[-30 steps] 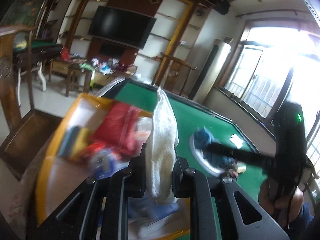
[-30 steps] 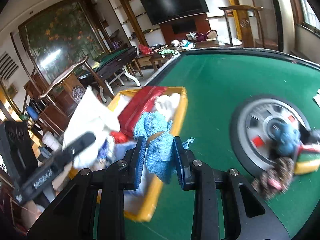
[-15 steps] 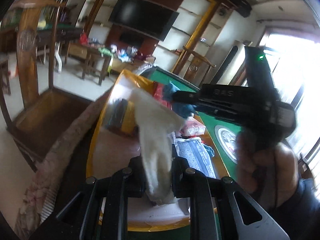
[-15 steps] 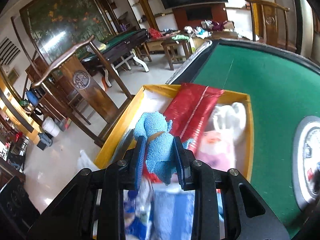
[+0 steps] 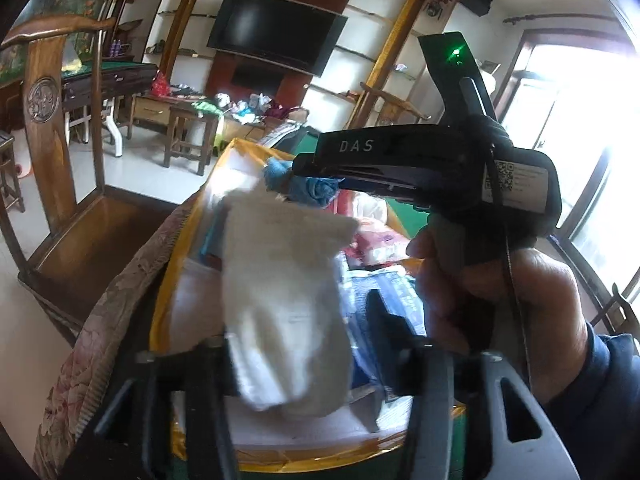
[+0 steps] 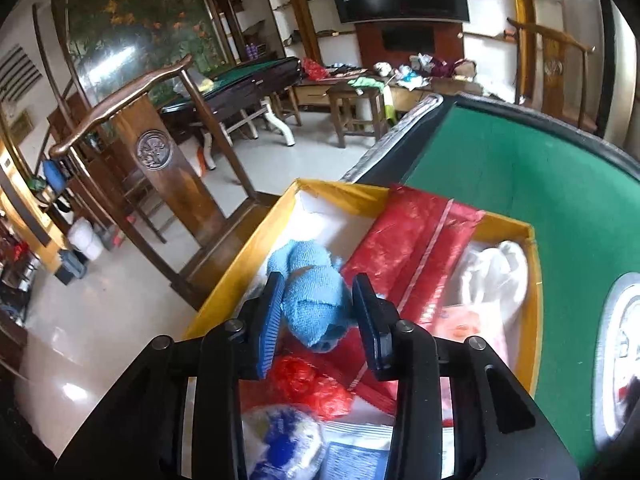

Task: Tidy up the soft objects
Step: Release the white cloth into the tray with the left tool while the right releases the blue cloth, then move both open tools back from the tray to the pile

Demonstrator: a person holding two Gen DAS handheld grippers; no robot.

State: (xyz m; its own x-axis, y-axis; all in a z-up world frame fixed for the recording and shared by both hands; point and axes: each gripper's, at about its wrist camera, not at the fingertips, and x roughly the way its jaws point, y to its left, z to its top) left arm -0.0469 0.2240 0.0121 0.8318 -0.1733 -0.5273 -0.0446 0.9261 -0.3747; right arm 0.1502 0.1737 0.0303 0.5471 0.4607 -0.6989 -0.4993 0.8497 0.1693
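Two grippers had just been opening over the yellow box (image 6: 236,264), evidently to drop their loads in: the left gripper (image 5: 304,332) stood wide around the white cloth (image 5: 280,304), the right gripper (image 6: 318,308) part-open around the blue cloth (image 6: 316,300).

Both claws just opened over yellow box (image 6: 504,227): left claw (image 5: 298,360) freeing white cloth (image 5: 280,308), right claw (image 6: 318,312) blue cloth (image 6: 316,300).

A green felt table (image 6: 500,168) carries a round dial plate (image 6: 616,360) at its right edge. A carved wooden chair (image 6: 160,168) stands on the pale tiled floor (image 6: 100,320) beside the table's left edge. A television (image 5: 276,36) hangs on the far wall above a cluttered low bench (image 6: 420,76).
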